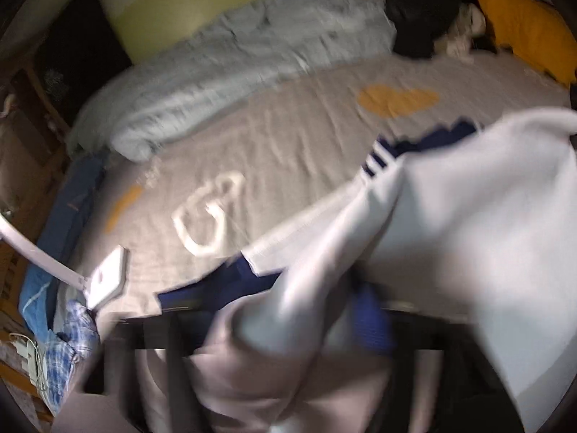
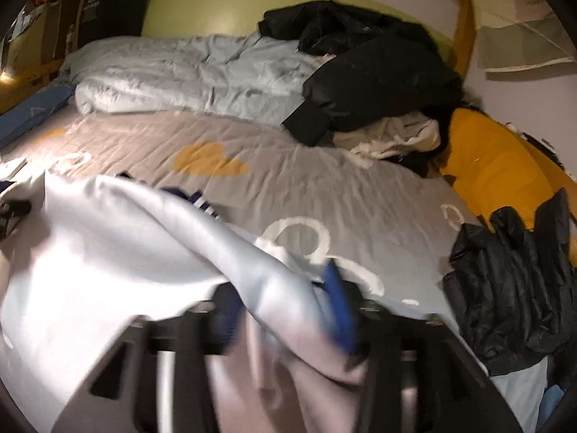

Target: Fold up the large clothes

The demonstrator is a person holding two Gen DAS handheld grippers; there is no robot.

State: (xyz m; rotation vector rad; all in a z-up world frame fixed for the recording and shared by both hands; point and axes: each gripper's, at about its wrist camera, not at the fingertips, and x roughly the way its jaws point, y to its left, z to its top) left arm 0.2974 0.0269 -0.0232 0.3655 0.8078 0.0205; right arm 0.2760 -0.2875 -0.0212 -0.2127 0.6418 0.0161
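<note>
Evidently a release onto the grey bedsheet (image 1: 288, 133) is underway, judging by how the white garment with navy trim (image 1: 450, 216) drapes forward over it. Taking that sheet as the landmark and going left to right: at its far left edge lie a blue cloth (image 1: 72, 195), a white phone holder on a bent arm (image 1: 108, 278) and a checked blue fabric (image 1: 72, 339); along its far side stretches a rumpled pale-blue duvet (image 2: 187, 75). On the sheet's near side, the left gripper (image 1: 274, 328) has its jaws spread, with white cloth still bunched between them, probably so the fabric can slip free. Next, the right gripper (image 2: 288, 324) also stands with jaws apart, a fold of the same garment and its blue trim lying loosely in the gap. Beyond, at the sheet's far right, black jackets (image 2: 368, 72) are heaped with a cream garment (image 2: 396, 137), likely awaiting folding, and a black puffer jacket (image 2: 512, 281) sits beside an orange pillow (image 2: 497, 169).
</note>
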